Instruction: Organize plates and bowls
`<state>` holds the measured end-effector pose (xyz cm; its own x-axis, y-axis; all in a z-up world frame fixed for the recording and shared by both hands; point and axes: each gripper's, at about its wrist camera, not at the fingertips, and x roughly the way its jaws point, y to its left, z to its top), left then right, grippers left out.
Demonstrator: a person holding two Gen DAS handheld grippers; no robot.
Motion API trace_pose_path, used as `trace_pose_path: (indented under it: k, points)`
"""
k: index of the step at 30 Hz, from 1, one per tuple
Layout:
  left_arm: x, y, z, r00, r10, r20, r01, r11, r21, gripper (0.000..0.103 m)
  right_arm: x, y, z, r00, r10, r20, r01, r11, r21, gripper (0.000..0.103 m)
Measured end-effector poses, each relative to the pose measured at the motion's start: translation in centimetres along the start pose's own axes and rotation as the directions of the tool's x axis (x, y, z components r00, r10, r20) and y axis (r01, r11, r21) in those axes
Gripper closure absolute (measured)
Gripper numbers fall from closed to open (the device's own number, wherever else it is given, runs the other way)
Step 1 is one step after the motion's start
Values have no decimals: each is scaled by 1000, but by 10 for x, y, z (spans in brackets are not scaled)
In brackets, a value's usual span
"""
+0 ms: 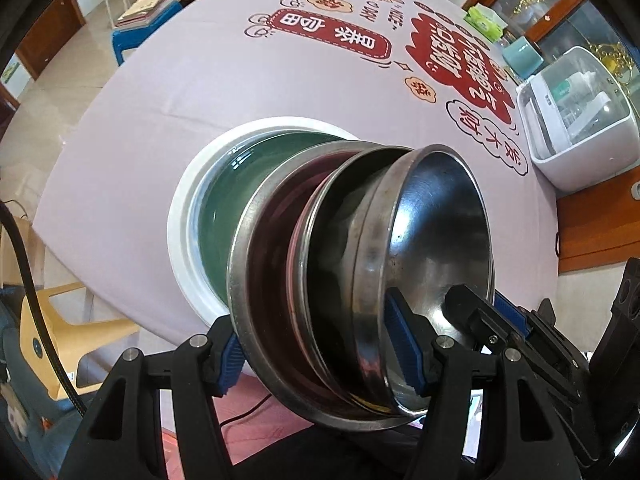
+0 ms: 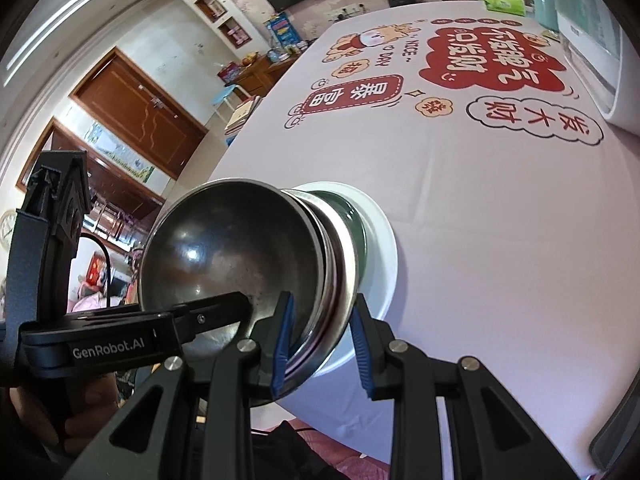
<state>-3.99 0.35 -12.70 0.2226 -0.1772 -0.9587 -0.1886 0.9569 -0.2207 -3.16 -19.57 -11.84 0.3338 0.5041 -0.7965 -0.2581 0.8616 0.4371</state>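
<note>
A stack of steel bowls (image 1: 360, 280) stands on a green dish (image 1: 240, 208) on a white plate (image 1: 180, 224), near the table's front edge. My left gripper (image 1: 320, 352) has its blue pads (image 1: 404, 344) around the rims of the stacked bowls, one pad inside the top bowl (image 1: 440, 240), one outside the lowest. My right gripper (image 2: 322, 344) straddles the same stack (image 2: 332, 264): one pad (image 2: 284, 340) lies inside the top bowl (image 2: 224, 256), the other is outside. Both look closed onto the rims. The white plate also shows in the right wrist view (image 2: 384, 256).
The table wears a pale cloth with red printed characters (image 1: 328, 40). A white appliance with a clear lid (image 1: 576, 120) stands at the right edge, with a green tissue box (image 1: 486, 20) behind it. A yellow chair (image 1: 60, 328) and a blue stool (image 1: 136, 36) stand on the left.
</note>
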Motion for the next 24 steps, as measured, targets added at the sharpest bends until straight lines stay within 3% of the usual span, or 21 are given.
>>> trace_pose_path:
  k: [13,24]
  points:
    - [28,16,38,993,0,-119,19,987,159,42,29,8,-3,998,-50,47,40,982,184,71]
    - [48,21,60,988,19,-155,33,946,323,41,36,25,-16,978,-149,146,96,942,322,68]
